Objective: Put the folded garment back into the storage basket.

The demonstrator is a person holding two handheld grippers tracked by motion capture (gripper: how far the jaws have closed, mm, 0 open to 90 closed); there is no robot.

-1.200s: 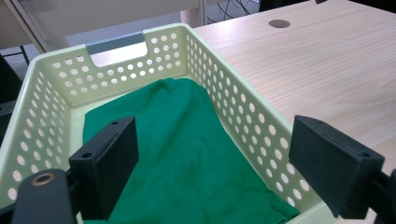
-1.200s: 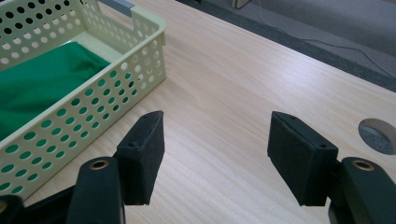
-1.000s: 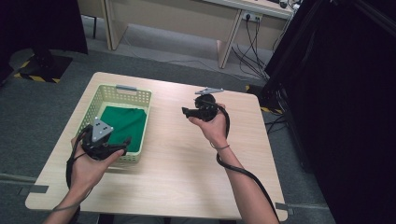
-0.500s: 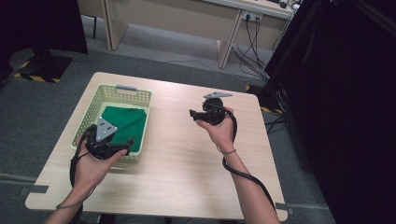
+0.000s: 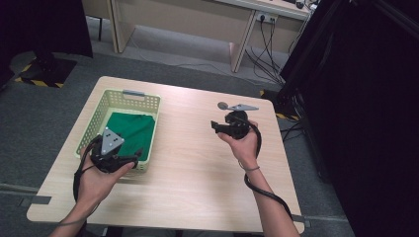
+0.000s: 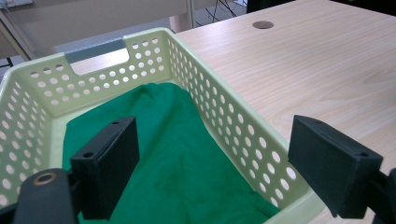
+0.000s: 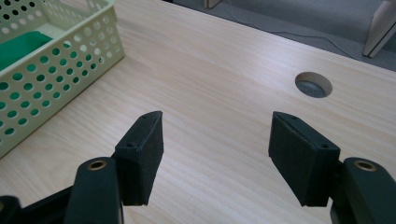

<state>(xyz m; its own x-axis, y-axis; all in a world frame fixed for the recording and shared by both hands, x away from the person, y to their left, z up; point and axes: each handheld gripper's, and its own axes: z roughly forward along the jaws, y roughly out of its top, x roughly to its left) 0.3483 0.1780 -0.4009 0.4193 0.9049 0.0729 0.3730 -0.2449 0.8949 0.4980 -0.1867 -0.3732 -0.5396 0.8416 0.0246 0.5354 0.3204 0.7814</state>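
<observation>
A pale green perforated basket [image 5: 151,120] stands on the left half of the wooden table [image 5: 188,168], with a green cloth [image 5: 131,129] lying in it. My left gripper [image 5: 132,159] hangs over the basket's near right corner and is open. In the left gripper view it [image 6: 212,140] straddles the basket wall [image 6: 224,116], one jaw above the cloth [image 6: 173,158] and the other outside above the table. My right gripper [image 5: 215,125] is held above the table's right half, pointing left, open with nothing between its jaws [image 7: 217,128]. The basket [image 7: 56,70] lies well off to its left.
A round cable hole [image 5: 222,105] sits in the table near the far edge, just beyond the right gripper. Behind the table are a desk and floor cables [image 5: 267,49]. A black curtain [image 5: 356,98] rises close along the right side.
My right hand has carried its gripper a little to the right and nearer, away from the basket. The left gripper has stayed over the basket corner.
</observation>
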